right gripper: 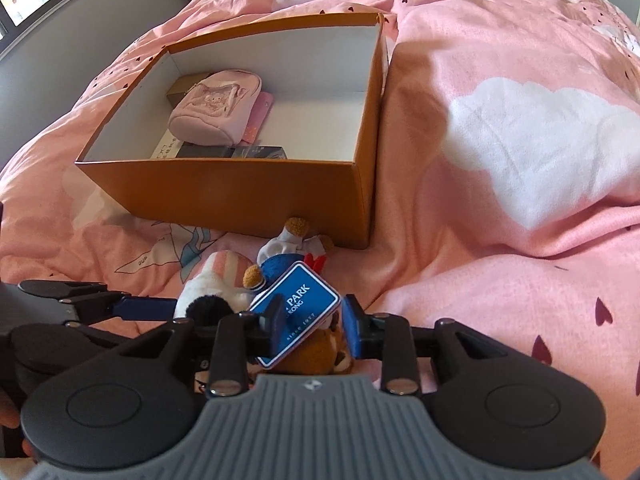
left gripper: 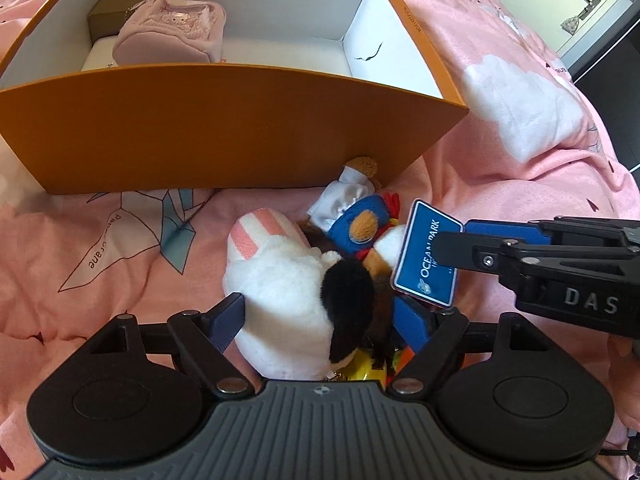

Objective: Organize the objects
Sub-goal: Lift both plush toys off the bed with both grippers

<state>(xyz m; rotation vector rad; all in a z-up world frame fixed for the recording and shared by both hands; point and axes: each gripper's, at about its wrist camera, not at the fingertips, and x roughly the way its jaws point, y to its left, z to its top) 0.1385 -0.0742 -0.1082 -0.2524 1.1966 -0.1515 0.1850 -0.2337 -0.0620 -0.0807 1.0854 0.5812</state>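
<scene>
**Blue tag between the right tongs, plush pile between the left**

Pink bedding with white cloud prints (left gripper: 516,92) fills the left wrist view. The left gripper (left gripper: 320,322) stands with its blue-padded fingers apart, either side of a white, black and pink plush toy (left gripper: 288,276); whether the pads press it cannot be told. Just ahead of the fingertips lies a small brown plush in a blue and white outfit (left gripper: 352,216), and beyond it the orange cardboard box with a white inside (left gripper: 224,128), holding a pale pink fabric pouch (left gripper: 172,32). From the right side the right gripper (left gripper: 448,256) reaches in at a blue rectangular "OCEAN PARK" tag (left gripper: 426,256).

From the right wrist, the right gripper (right gripper: 310,326) has its fingers partly closed, the tag (right gripper: 298,308) tilted between them; the left finger overlaps it, while the right pad's contact is unclear. Brown plush (right gripper: 316,356) sits under the tag. To the left, the left gripper's finger (right gripper: 136,304) meets the white plush (right gripper: 208,292). The box (right gripper: 240,196) lies ahead, the pouch (right gripper: 212,108) inside at its left.
</scene>
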